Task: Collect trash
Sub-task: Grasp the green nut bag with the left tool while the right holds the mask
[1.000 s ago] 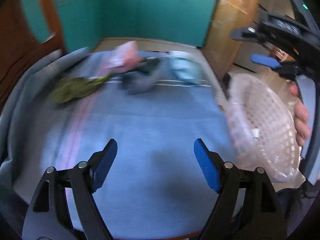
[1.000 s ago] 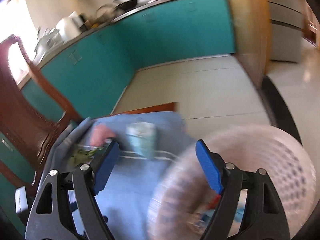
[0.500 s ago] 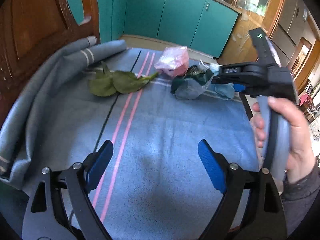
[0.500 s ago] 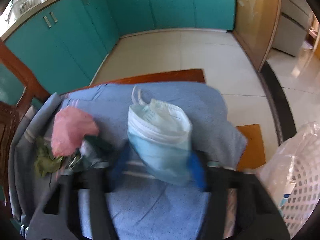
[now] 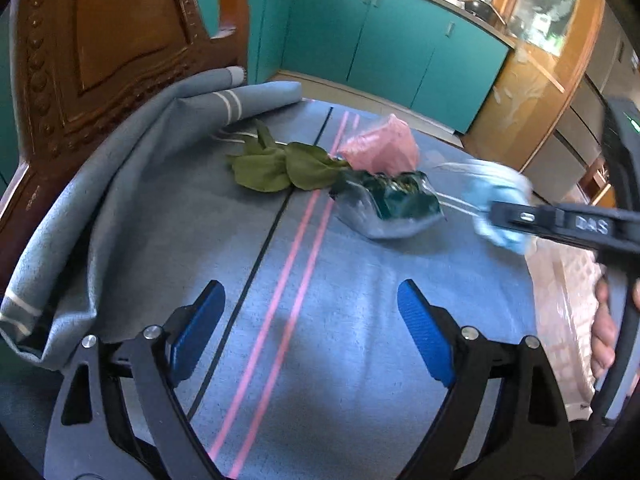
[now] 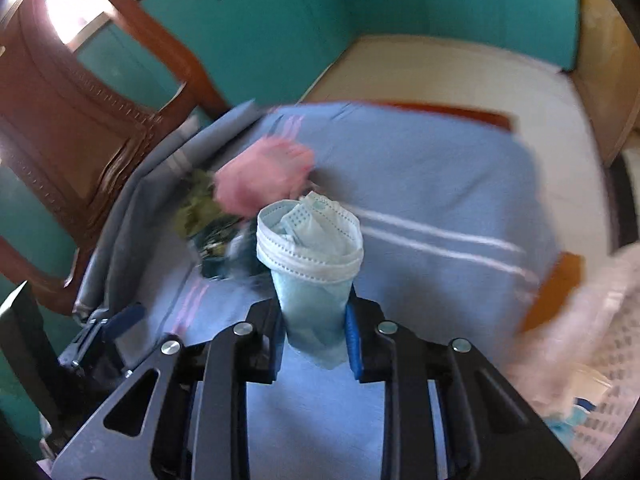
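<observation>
Covering the table, the blue striped cloth (image 5: 320, 320) carries the litter; the white perforated plastic basket (image 6: 600, 380) waits at four o'clock of the right gripper (image 6: 314, 320), its jaws clamped on the crumpled pale-blue face mask (image 6: 310, 248); the left gripper (image 5: 312, 336) gapes empty.

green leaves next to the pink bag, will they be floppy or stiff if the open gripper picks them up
Probably floppy: the green leaves lie limp and wrinkled on the cloth. Likely very light, so thin blades might slip from the pads. Their stems seem to reach under the pink bag, so it may drag.
</observation>
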